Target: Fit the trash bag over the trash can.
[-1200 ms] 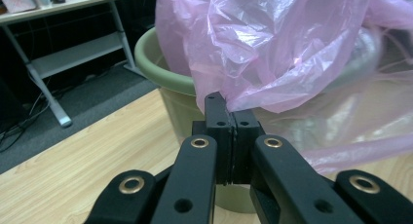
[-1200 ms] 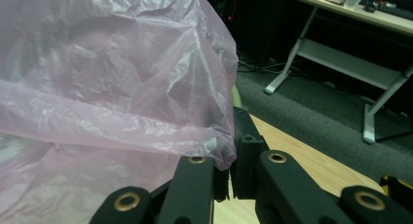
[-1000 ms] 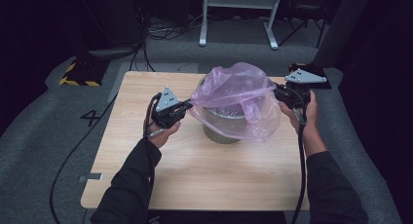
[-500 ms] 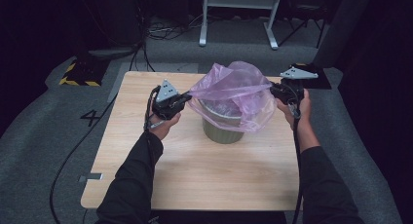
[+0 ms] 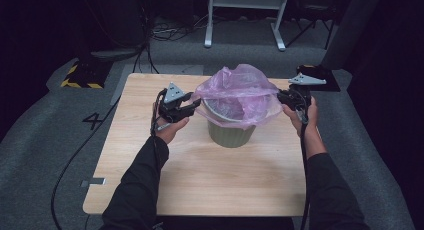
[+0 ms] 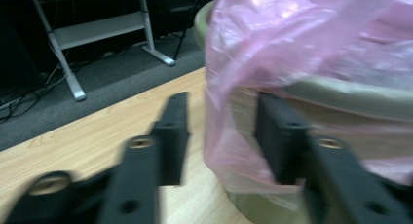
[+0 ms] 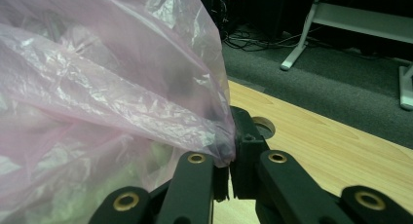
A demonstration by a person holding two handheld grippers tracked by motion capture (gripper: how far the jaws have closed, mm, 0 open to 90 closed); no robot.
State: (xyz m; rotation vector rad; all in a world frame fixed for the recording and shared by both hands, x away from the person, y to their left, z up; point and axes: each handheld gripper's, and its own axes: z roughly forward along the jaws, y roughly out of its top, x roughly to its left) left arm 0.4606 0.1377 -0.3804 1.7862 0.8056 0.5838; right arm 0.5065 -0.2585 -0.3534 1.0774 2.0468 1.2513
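Observation:
An olive-green bin (image 5: 231,132) stands in the middle of the wooden table (image 5: 200,185), lined with a thin pink plastic bag (image 5: 235,92) that drapes over its rim. My left gripper (image 5: 196,106) sits at the bin's left side. Its jaws have just been opening and now stand apart. In the left gripper view the bag's loose edge (image 6: 229,136) hangs between the jaws of my left gripper (image 6: 221,131) without being pressed, in front of the bin (image 6: 350,95). At the bin's right, my right gripper (image 5: 280,96) is shut on the bag's edge, and in its own view the right gripper (image 7: 229,151) pinches the crinkled bag (image 7: 97,87).
A white metal stand (image 5: 245,15) and cables lie on the grey floor behind the table. A black box with yellow stripes (image 5: 80,75) sits off the table's far left corner. A round hole (image 7: 263,126) is in the tabletop near my right gripper.
The left jaws have opened and let go of the bag's left edge, which now hangs over the bin's rim. The right gripper has come down a little, still holding the bag.

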